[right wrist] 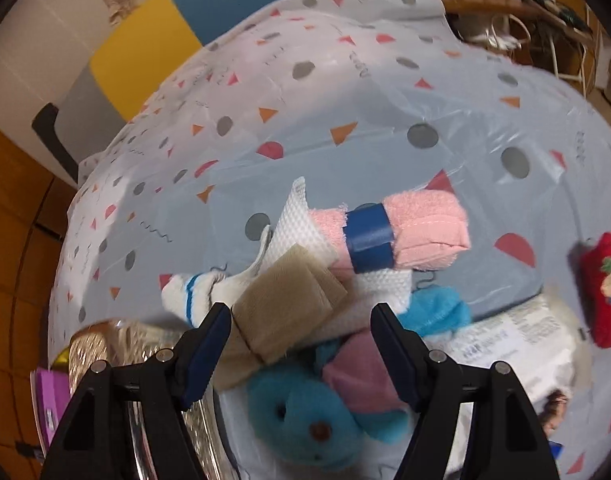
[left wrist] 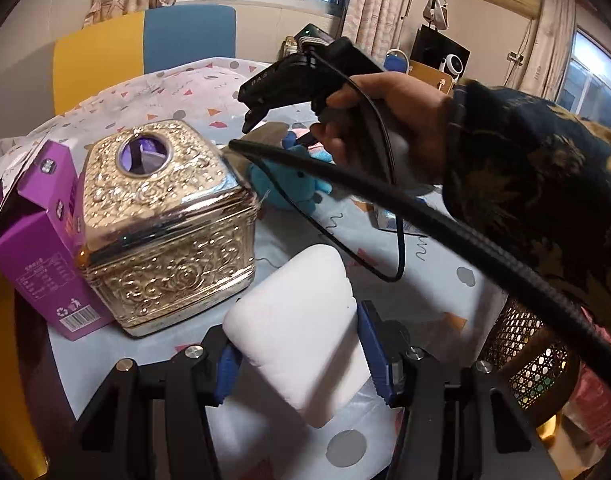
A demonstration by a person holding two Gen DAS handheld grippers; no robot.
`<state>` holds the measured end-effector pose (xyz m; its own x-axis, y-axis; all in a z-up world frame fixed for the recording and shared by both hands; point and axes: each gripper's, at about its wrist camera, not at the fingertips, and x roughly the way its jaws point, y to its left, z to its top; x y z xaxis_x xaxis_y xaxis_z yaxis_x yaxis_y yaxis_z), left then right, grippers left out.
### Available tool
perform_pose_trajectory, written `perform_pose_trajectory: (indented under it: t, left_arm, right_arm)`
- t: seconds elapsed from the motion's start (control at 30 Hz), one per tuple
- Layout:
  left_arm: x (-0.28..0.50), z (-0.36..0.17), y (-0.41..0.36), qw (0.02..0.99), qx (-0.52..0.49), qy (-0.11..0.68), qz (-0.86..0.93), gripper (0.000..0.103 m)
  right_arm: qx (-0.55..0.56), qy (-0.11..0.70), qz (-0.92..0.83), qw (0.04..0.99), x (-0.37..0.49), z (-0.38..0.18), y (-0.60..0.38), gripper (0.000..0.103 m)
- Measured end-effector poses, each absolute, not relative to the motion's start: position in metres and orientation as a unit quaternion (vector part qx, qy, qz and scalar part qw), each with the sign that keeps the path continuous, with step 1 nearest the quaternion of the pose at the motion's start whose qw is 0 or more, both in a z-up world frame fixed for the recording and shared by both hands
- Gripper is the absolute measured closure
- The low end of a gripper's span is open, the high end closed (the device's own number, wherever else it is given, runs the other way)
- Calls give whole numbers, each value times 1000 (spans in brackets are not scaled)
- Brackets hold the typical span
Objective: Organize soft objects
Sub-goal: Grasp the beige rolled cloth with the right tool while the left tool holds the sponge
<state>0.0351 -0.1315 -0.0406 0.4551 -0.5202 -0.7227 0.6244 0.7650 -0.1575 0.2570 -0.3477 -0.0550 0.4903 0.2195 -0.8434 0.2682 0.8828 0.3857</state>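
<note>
Left wrist view: left gripper clamps the white foam block, lifted for sorting; right gripper, jaws apart and empty, hovers above the folded beige cloth.

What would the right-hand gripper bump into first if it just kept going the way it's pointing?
Most likely the folded tan cloth on top of the soft pile. It lies between the open right gripper fingers, slightly left of centre, over a white waffle cloth. Depth is hard to judge through the fisheye.
</note>
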Motion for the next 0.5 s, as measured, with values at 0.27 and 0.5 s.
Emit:
perform_pose_trajectory:
  t: [0.27,0.5]
  left_arm:
    - [36,-43,-125,849,58,405,-335,48]
    - [30,-43,-124,849,53,407,-334,48]
  right_arm:
    - [233,495,11,837,262,-57,-336,93]
    - [243,454,25,856,237,-22,-352,95]
